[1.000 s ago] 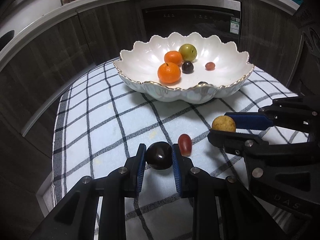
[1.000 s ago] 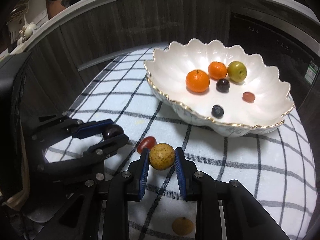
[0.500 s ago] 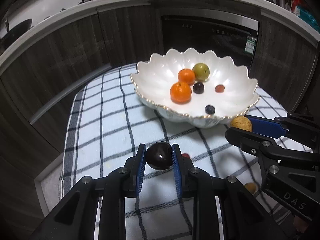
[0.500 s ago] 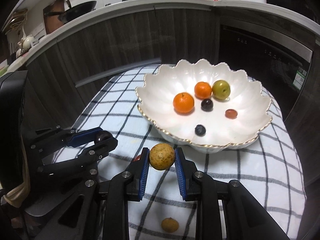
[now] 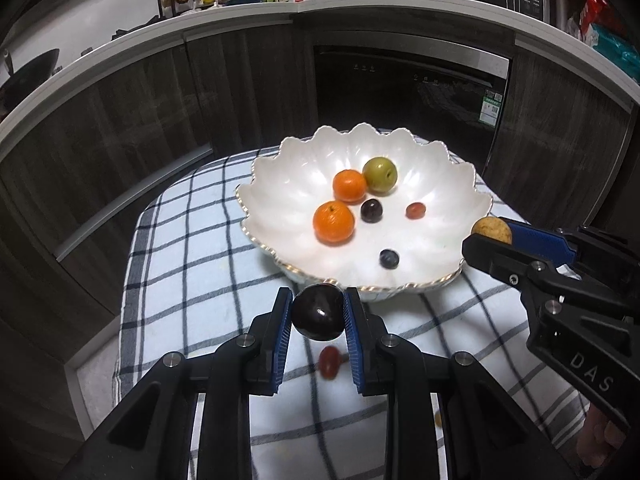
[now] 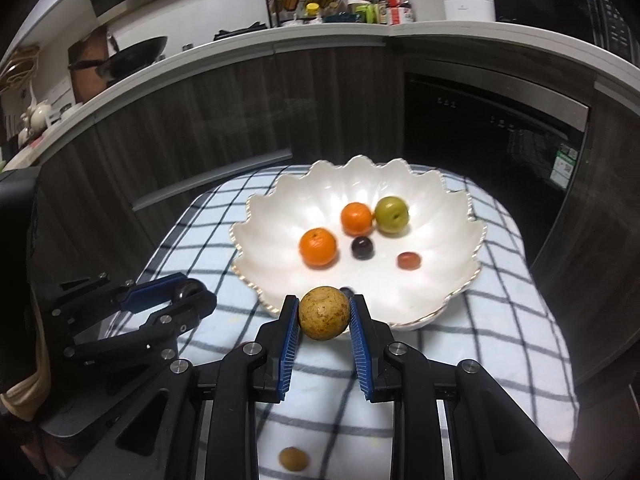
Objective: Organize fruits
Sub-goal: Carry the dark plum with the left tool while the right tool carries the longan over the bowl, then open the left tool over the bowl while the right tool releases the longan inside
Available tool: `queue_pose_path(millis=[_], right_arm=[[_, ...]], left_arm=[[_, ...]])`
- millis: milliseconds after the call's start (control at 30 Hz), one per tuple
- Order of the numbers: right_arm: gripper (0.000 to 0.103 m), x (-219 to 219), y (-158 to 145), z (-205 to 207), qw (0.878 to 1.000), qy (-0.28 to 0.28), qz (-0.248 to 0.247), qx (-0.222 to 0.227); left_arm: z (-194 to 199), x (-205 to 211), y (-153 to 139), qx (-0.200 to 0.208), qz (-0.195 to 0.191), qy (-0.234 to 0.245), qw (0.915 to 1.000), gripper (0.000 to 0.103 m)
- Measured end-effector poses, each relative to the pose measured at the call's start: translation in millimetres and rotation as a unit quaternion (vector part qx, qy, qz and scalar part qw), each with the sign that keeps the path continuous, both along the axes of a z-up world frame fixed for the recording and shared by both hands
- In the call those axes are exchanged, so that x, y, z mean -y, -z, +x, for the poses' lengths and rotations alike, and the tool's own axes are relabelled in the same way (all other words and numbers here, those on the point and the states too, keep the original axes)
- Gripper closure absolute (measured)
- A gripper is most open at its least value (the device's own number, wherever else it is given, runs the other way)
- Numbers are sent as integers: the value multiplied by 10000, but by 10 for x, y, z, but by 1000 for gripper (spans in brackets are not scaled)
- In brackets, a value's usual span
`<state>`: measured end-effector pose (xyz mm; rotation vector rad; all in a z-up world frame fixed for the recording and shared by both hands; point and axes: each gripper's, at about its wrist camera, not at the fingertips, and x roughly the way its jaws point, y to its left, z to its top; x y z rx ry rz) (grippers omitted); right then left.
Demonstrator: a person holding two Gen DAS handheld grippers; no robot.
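My left gripper (image 5: 318,314) is shut on a dark plum (image 5: 319,312), held in the air just short of the near rim of a white scalloped bowl (image 5: 280,184). My right gripper (image 6: 324,313) is shut on a yellow-brown round fruit (image 6: 324,313), also raised at the bowl's near rim (image 6: 256,216); it shows in the left wrist view (image 5: 491,230) at the bowl's right edge. The bowl holds two oranges (image 5: 333,222), a green fruit (image 5: 379,174), a dark grape (image 5: 371,210), a red grape (image 5: 415,211) and a blueberry (image 5: 389,259). A red grape (image 5: 329,362) lies on the checked cloth below my left gripper.
The bowl sits on a white and black checked cloth (image 5: 192,264) over a small table. A small brown fruit (image 6: 294,458) lies on the cloth near the front edge. Dark cabinets (image 5: 120,120) and a dishwasher front (image 5: 408,92) stand behind, under a cluttered counter.
Both grippers have risen off the cloth with their fruits and moved forward toward the bowl's near rim. The red grape stays on the cloth.
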<state>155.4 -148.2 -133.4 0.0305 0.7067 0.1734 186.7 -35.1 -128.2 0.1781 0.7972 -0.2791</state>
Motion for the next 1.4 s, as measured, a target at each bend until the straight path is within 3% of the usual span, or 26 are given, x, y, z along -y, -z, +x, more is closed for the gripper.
queue_pose_path(millis=[633,1400], right_arm=[[76,396,-224,410,9989,405,-163,157],[76,580,-47,900,9979,603,-198,-142]], left_arm=[[476,243,-134,29,-56,-242,9997,77],[895,308,79,-271,-48,-548,9981,77]])
